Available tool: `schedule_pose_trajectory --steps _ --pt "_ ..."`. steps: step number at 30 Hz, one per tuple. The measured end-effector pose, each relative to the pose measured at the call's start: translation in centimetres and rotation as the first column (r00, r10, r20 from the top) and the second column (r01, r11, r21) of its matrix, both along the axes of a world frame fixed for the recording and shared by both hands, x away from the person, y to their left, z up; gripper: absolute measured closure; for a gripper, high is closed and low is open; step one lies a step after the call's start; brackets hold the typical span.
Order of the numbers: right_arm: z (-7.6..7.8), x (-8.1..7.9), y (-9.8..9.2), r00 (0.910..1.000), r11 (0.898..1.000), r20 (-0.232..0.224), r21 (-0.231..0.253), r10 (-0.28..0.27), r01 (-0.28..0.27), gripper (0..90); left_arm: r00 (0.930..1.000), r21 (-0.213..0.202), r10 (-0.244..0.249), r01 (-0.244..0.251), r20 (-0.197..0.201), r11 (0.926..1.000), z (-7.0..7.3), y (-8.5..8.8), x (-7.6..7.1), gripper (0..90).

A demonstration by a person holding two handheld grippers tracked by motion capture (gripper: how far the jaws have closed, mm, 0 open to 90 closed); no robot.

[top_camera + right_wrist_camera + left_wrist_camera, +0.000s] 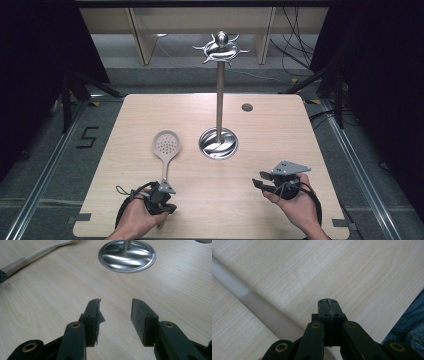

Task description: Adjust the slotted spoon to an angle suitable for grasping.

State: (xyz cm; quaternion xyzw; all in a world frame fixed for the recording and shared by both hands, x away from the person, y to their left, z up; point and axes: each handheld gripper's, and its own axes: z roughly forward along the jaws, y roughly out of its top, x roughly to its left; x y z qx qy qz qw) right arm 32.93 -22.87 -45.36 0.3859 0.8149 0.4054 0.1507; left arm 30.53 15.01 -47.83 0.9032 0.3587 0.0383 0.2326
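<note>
Item, slotted spoon (166, 145): I note it flat on the tabletop (150, 110) left of the utensil stand (219, 142), handle just beside my clenched, empty left gripper (161, 192), apparently positioned for pickup, while my right gripper (264, 184) waits released.

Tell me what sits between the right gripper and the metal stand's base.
Nothing: bare table between the right gripper and the stand's base, seen in the right gripper view.

A light wooden counter (150, 107) is set on a grey floor (45, 150). Black curtains (30, 60) are hung at both sides. Cables (295, 45) are seen behind.
</note>
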Motion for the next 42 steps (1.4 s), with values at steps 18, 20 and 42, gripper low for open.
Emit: schedule_pose_trajectory --steps 18,20,42 --pt "0.1 -0.1 0.1 0.9999 1.0 -0.012 -0.004 0.008 -0.008 58.5 0.9997 0.038 0.019 -0.018 -0.018 0.9991 -0.6 0.5 0.2 89.5" --pt "0.1 -0.1 0.1 0.9999 1.0 -0.008 -0.007 0.012 -0.012 58.5 0.9993 0.038 0.034 -0.034 -0.011 0.9987 -0.7 0.5 0.2 89.5" --pt "-0.1 0.0 0.0 0.9996 1.0 -0.023 -0.019 0.016 -0.016 57.2 0.993 0.079 0.112 -0.109 -0.038 0.9909 -0.5 2.9 0.2 89.5"
